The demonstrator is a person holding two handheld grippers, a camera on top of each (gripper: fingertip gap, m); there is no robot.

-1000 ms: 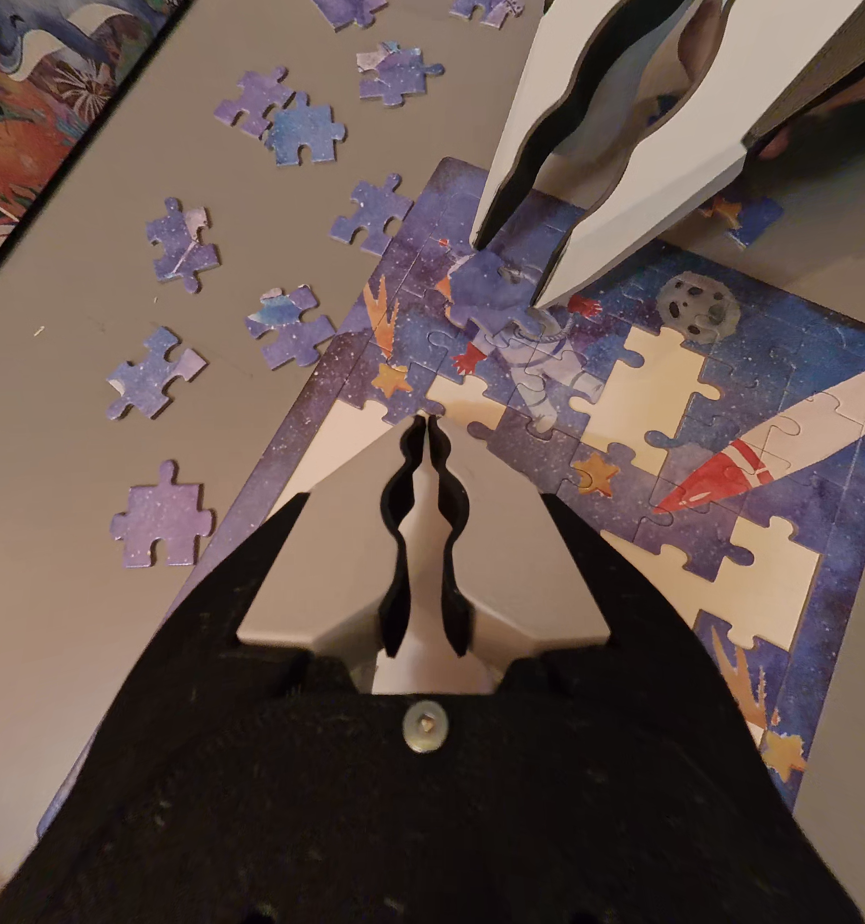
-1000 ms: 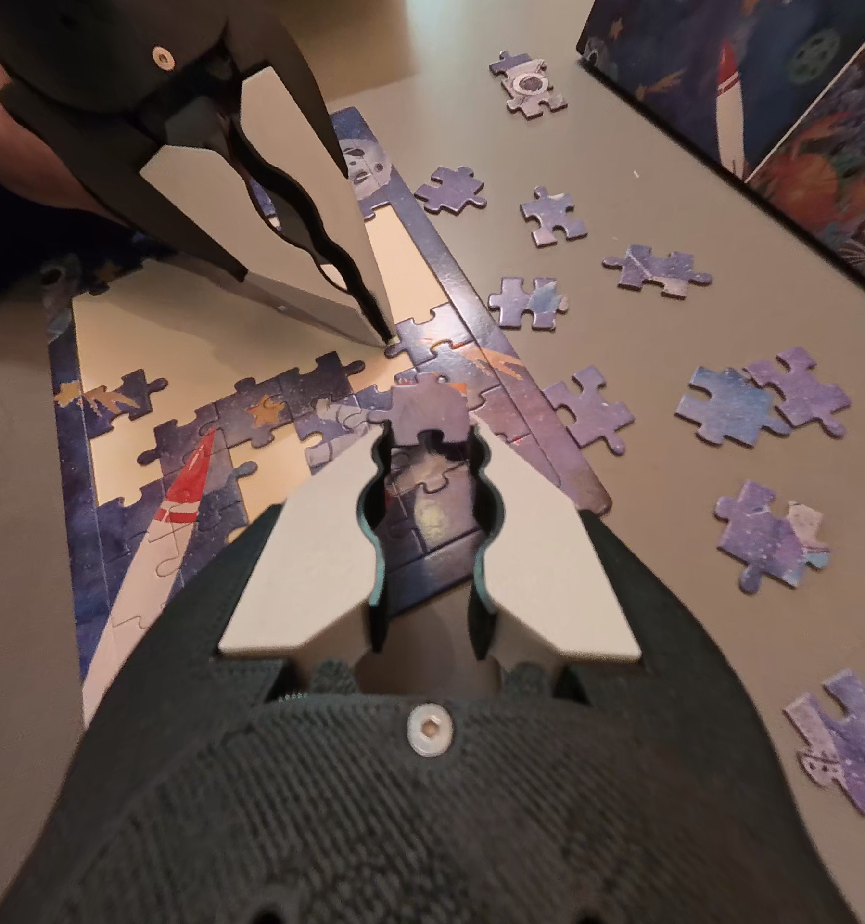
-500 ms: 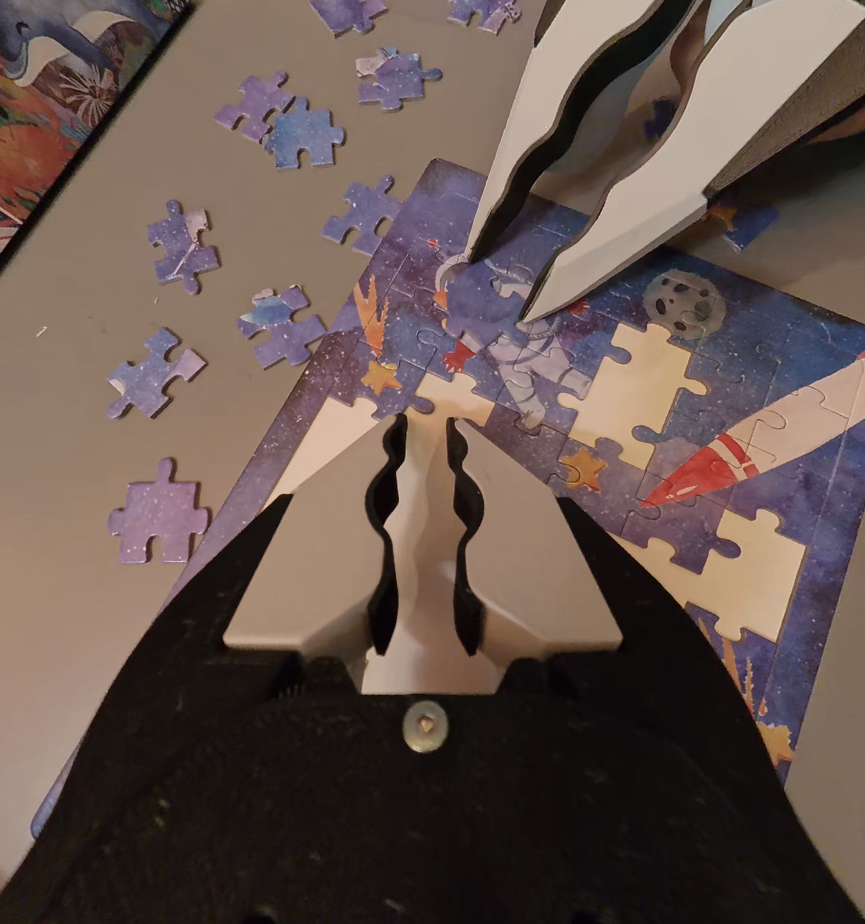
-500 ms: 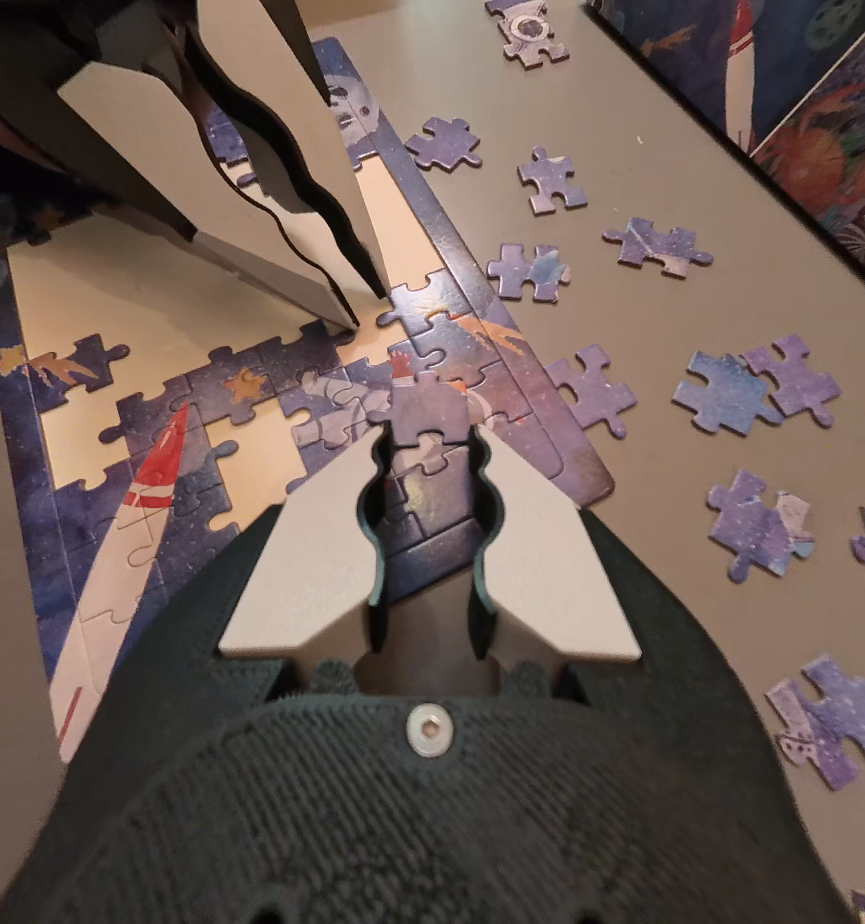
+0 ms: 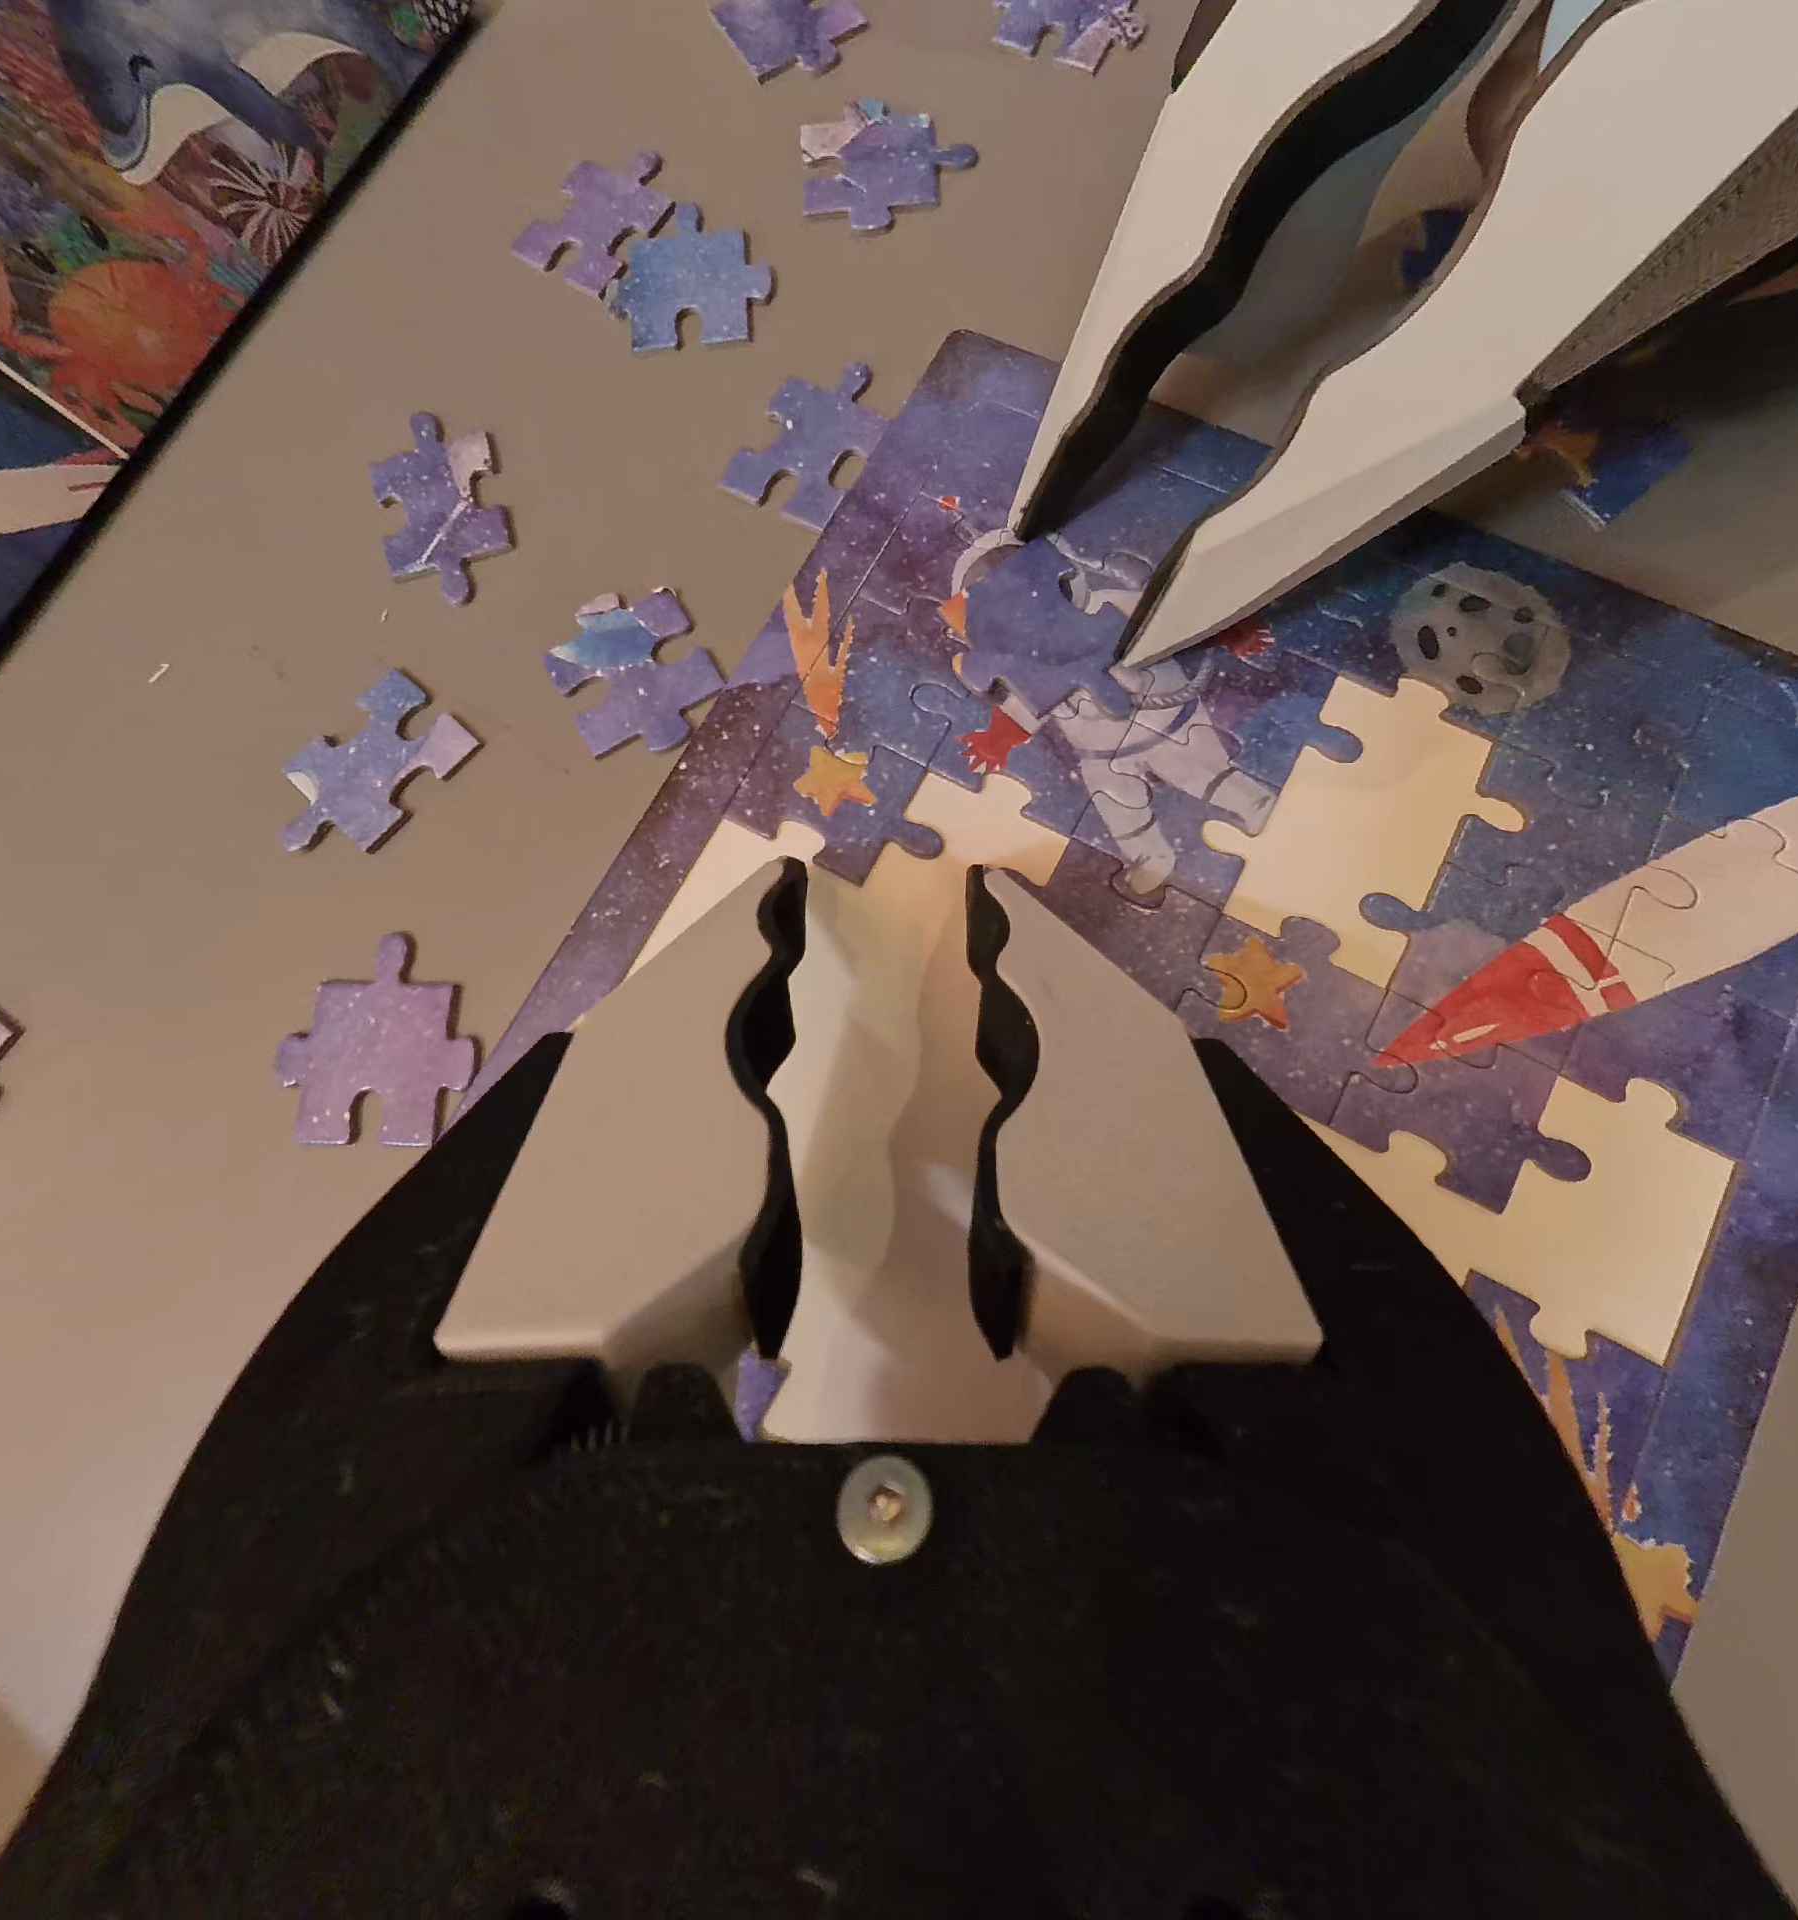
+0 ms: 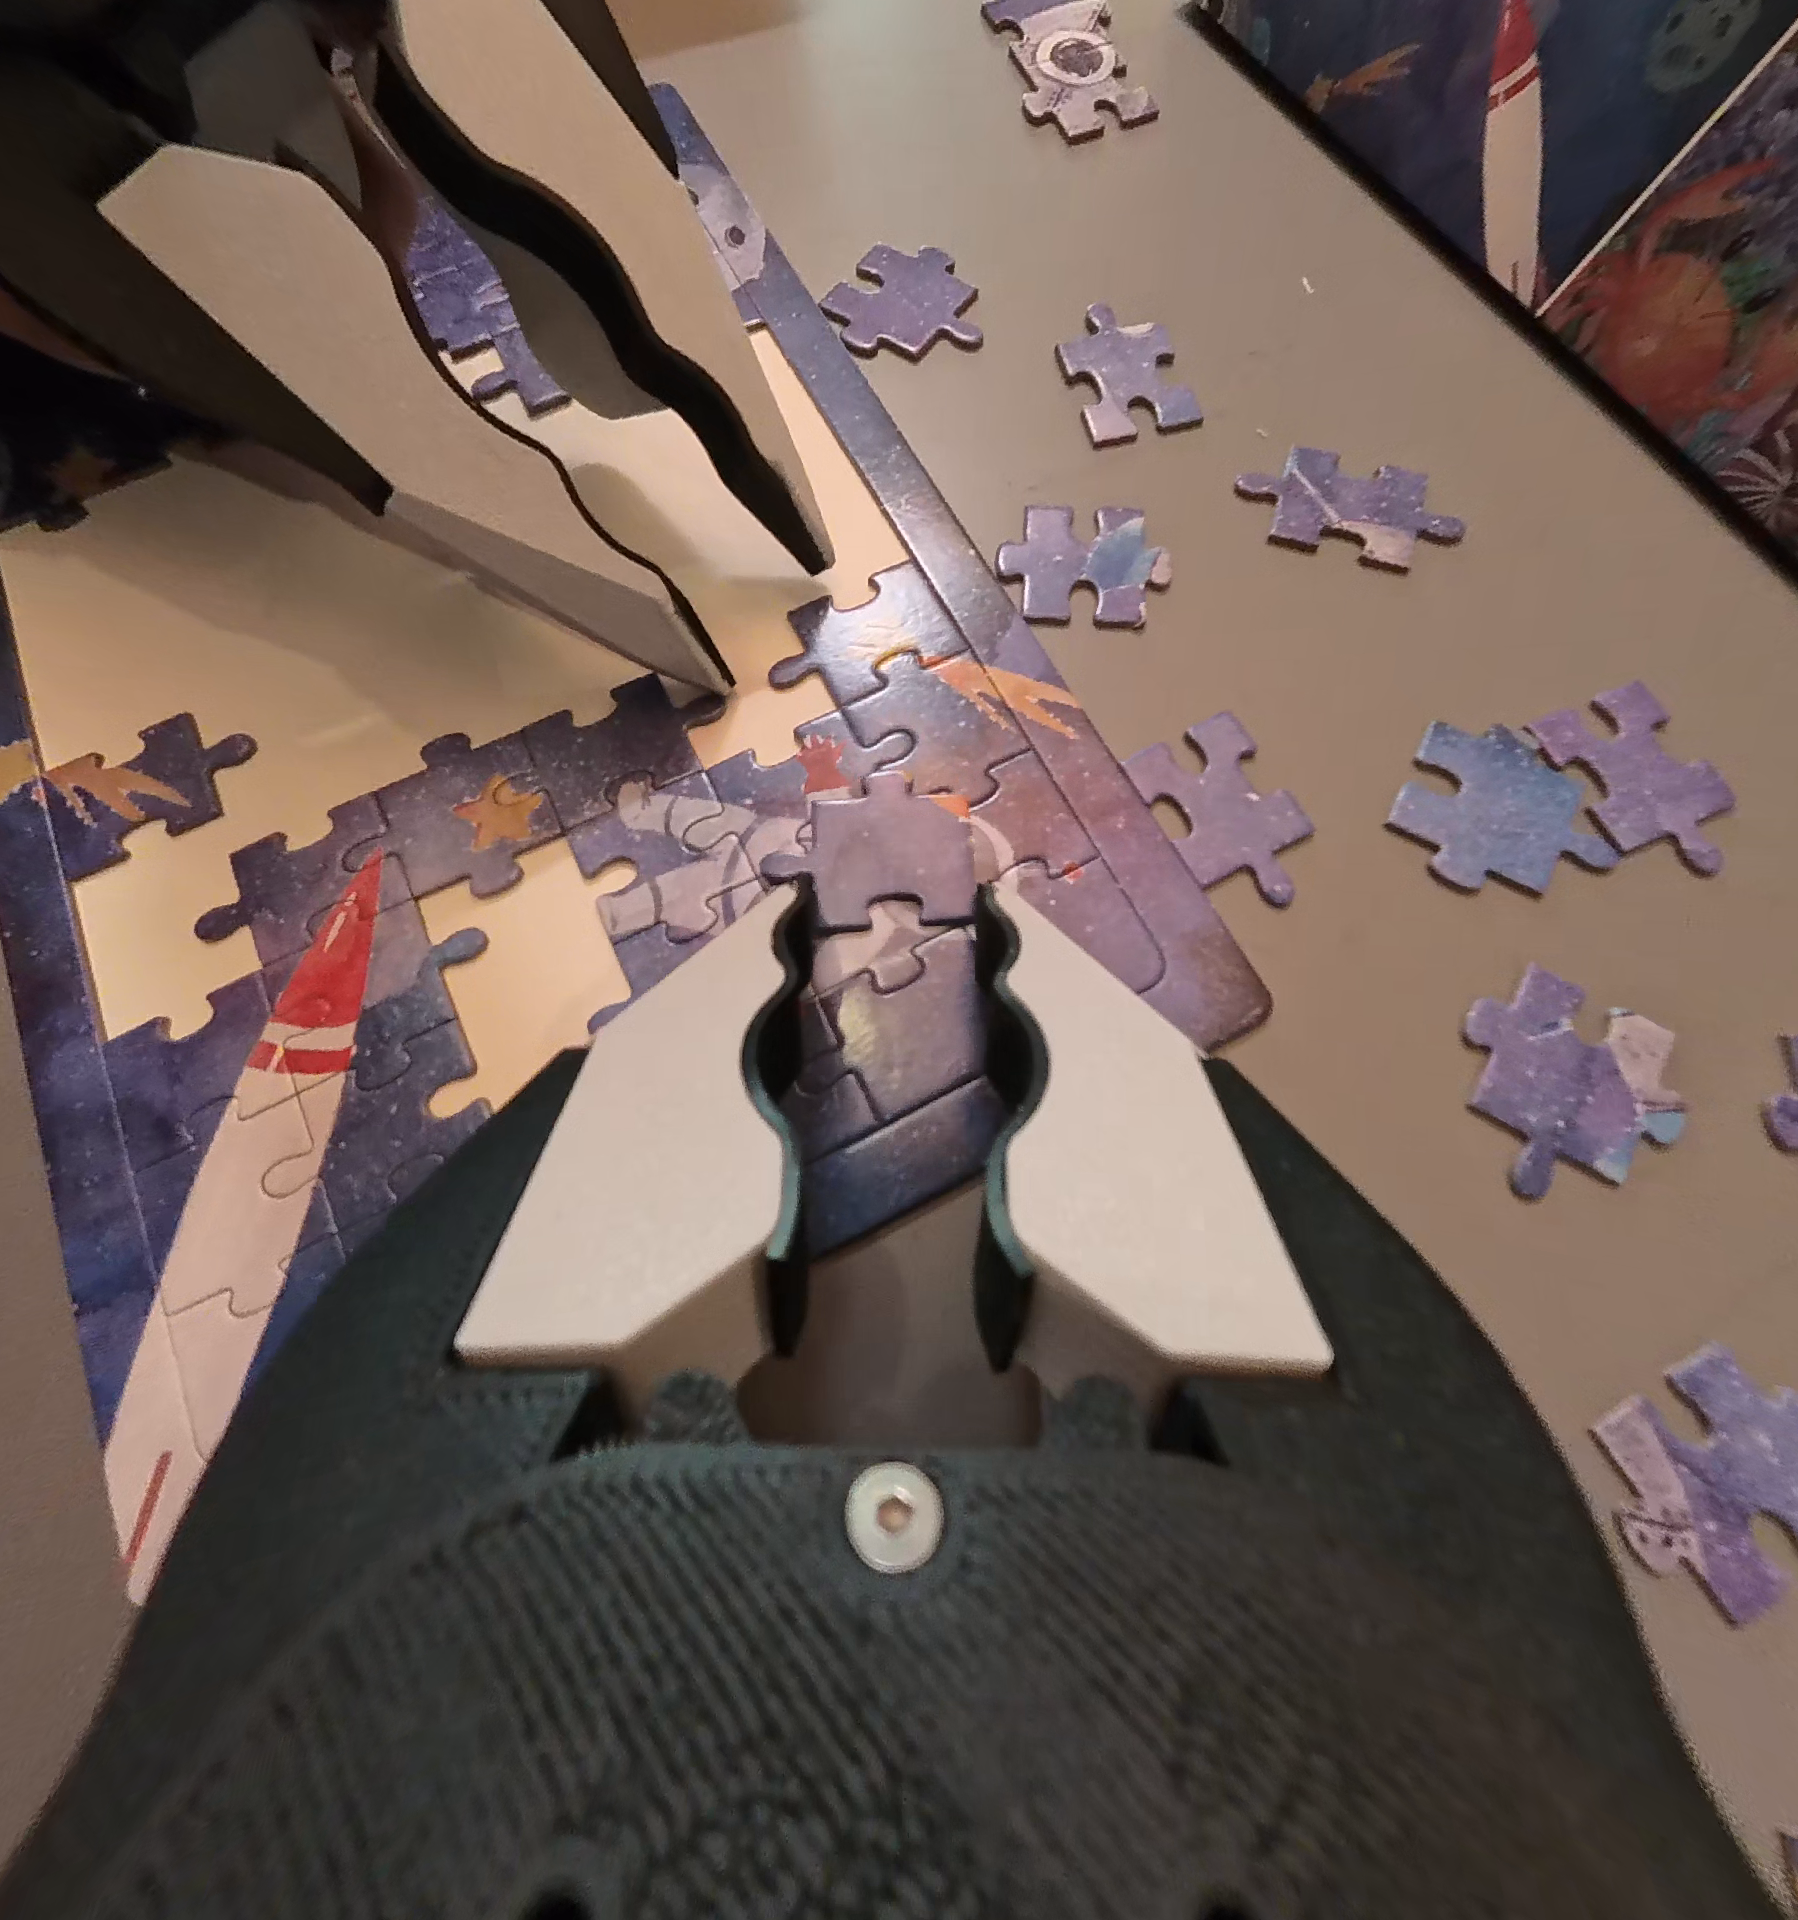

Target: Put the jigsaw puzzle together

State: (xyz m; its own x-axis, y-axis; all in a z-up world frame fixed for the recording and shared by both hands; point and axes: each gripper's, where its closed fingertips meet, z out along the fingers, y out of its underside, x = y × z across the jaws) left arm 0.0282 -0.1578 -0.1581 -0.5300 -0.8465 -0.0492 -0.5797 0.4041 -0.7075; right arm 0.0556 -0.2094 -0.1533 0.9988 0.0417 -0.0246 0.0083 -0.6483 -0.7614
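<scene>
**A:** What are you holding right now?

**B:** My right gripper (image 6: 890, 894) is clamping a purple puzzle piece (image 6: 890, 857) by two opposite edges, both pads pressing on it. I am holding it flat, just above the astronaut in the half-built space puzzle (image 6: 1123, 862), near the frame's edge.

**A:** And your other one?

**B:** My left gripper (image 5: 879, 883) is standing spread with nothing between its fingers. It is hovering over a bare cream patch of the puzzle tray (image 5: 853, 1049), its tips close to the board.

**A:** How will that piece handle?

**B:** I am judging it to be thin card: very light, fairly stiff, but likely to bend or lose a knob if squeezed hard. The printed face looks smooth, so it could swivel between my pads. Taking it across the flat sides of its body, clear of the knobs, seems the safest hold.

**A:** Which way is it pointing?

**B:** One knob is pointing away from me, toward the left gripper, and a notch is facing back between my fingers. It is roughly square, so I am not seeing a clear long axis.

**A:** Anything around it?

**B:** Loose purple pieces (image 6: 1222, 805) are lying scattered on the grey table (image 6: 1394, 1195) beside the board.
</scene>
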